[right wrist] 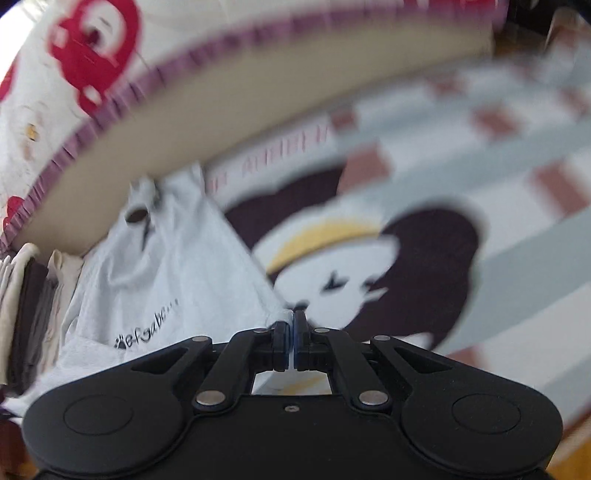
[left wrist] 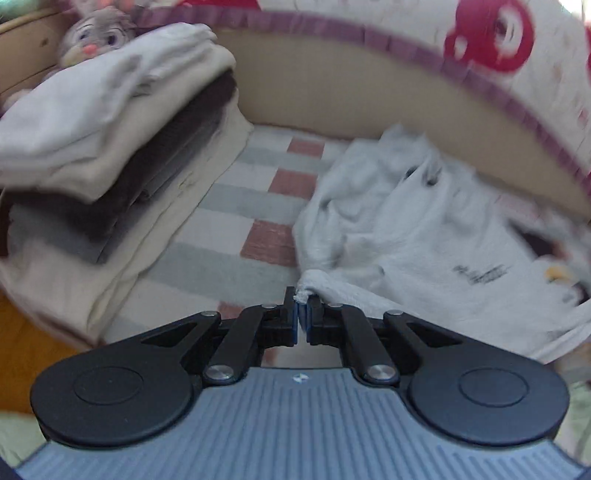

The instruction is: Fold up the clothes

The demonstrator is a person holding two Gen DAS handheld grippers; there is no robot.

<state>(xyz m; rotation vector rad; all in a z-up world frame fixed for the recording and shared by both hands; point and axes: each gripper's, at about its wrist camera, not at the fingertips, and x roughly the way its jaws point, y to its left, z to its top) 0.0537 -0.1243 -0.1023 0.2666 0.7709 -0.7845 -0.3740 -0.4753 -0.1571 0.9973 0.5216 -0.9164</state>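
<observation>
The crumpled white cotton garment with small black lettering (left wrist: 413,229) lies on the striped grey, white and red-brown checked blanket (left wrist: 236,206), spread ahead and to the right of the left gripper (left wrist: 302,299); a bunched edge of it runs straight into that gripper's tips. The 2 black fingers (left wrist: 289,295) of the left gripper are pressed together, pinching that frayed white edge.

In the right wrist view the same white garment (right wrist: 159,266) stretches ahead and to the left of the right gripper (right wrist: 293,317), its near edge pulled taut to the tips. The right gripper's 2 fingers (right wrist: 303,321) are likewise closed tight, with a thin sliver of the white cloth caught between them.

Left of the garment, well apart from it, sits a stack of folded cream, dark brown and grey clothes (left wrist: 110,147), with a grey plush rabbit (left wrist: 96,33) behind it. A white bedcover with red cartoon prints and a purple frill (left wrist: 509,51) runs along the far side above a beige mattress edge (left wrist: 332,85). A large dark brown and white cartoon figure printed on the blanket (right wrist: 369,266) lies beyond the right gripper. Both views are motion-blurred.
</observation>
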